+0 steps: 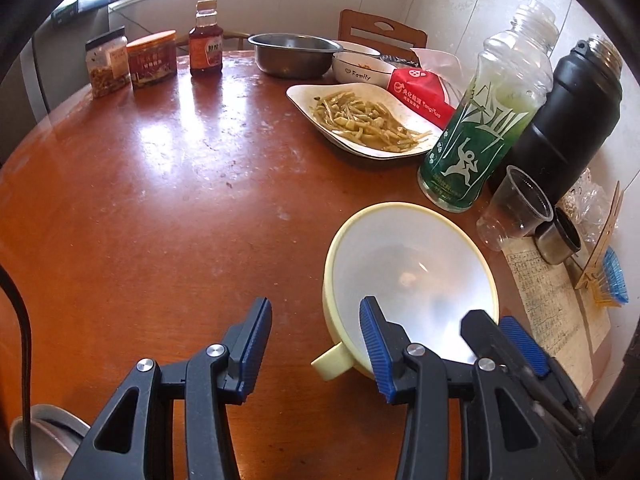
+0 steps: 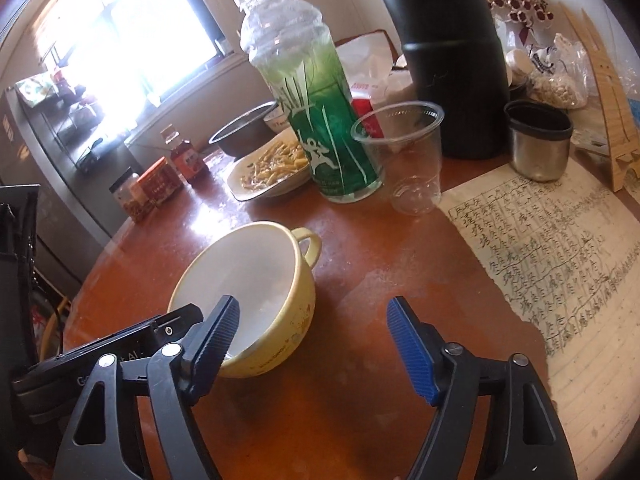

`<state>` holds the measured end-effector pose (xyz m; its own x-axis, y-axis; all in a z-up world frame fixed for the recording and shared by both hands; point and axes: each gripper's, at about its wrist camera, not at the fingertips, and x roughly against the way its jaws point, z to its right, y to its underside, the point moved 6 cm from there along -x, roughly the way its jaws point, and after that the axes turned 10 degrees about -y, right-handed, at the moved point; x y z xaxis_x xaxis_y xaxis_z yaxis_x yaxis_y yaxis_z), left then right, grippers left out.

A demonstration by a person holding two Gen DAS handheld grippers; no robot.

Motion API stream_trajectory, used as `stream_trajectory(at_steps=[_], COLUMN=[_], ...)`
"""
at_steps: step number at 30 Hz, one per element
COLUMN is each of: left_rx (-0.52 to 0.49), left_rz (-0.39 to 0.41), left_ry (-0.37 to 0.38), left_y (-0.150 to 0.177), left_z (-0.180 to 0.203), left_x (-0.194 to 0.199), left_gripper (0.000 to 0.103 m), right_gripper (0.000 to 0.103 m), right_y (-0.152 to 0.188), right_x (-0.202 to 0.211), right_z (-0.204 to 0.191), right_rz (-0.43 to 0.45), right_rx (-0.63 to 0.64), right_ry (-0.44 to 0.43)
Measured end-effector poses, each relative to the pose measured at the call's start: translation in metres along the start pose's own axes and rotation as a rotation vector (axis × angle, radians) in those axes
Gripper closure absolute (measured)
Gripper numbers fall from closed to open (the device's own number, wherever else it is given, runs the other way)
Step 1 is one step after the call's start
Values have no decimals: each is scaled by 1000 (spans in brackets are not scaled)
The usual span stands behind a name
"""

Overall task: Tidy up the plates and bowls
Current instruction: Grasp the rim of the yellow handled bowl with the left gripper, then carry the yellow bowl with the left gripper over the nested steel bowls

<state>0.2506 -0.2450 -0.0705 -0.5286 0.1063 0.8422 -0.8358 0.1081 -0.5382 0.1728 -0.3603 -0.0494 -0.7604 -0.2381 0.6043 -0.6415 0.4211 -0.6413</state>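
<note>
Yellow bowl [image 1: 408,276] low-centre on desk [image 1: 160,200] | both hand-held grippers wide, empty: left [image 1: 316,344], right [image 2: 312,336] | step: approach | next: straddle rim, close

Left gripper [image 1: 316,344]: jaws spread wide, nothing between the blue pads, held low and pointing forward.
Right gripper [image 2: 314,346]: jaws spread wide, nothing gripped.
Relative position: the two grippers sit close, side by side; the right gripper's fingers [image 1: 520,344] show just beside the left one's.
</note>
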Motion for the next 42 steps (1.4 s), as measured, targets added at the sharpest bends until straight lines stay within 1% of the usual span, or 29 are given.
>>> stream_trajectory(at_steps=[1, 3, 4, 5, 7, 9, 13, 17, 22, 28, 31, 37, 40, 42], left_rx=[1, -3, -5, -9, -15, -15, -12, -15, 5, 30, 42, 83, 96, 98], left_rz=[-5, -11, -16, -22, -26, -28, -15, 22, 66, 122, 148, 182, 193, 200], left_ry=[13, 42, 55, 74, 76, 79, 83, 80, 89, 85, 70, 54, 60, 67], left_y=[0, 1, 2, 3, 4, 6, 8, 9, 10, 17, 23, 36, 44, 49], left_z=[0, 3, 5, 7, 7, 5, 2, -3, -17, -46, -65, -101, -117, -126], left_x=[-1, -2, -2, -3, -2, -1, 8, 29, 58, 97, 114, 136, 144, 148], left_gripper=[60, 69, 72, 80, 82, 82, 82, 82, 82, 82, 82, 81, 81, 81], right_gripper=[37, 45, 52, 55, 65, 65, 65, 65, 65, 65, 65, 64, 64, 64], right_y=[2, 5, 6, 7, 8, 8, 8, 4, 1, 6, 12, 28, 39, 46], right_x=[-3, -6, -7, -6, -6, -5, 2, 15, 31, 43, 46, 49, 50, 50], right_z=[-1, -6, -9, -12, -20, -24, -29, -43, -65, -102, -122, -164, -177, -183], right_rz=[-9, -15, -16, -14, -8, -10, 1, 26, 54, 64, 62, 49, 32, 25], right_rx=[10, 19, 20, 29, 62, 77, 90, 113, 153, 207, 234, 293, 304, 319], right_ry=[-5, -28, -42, -46, -45, -36, -45, -65, -96, -142, -169, -208, -231, -231])
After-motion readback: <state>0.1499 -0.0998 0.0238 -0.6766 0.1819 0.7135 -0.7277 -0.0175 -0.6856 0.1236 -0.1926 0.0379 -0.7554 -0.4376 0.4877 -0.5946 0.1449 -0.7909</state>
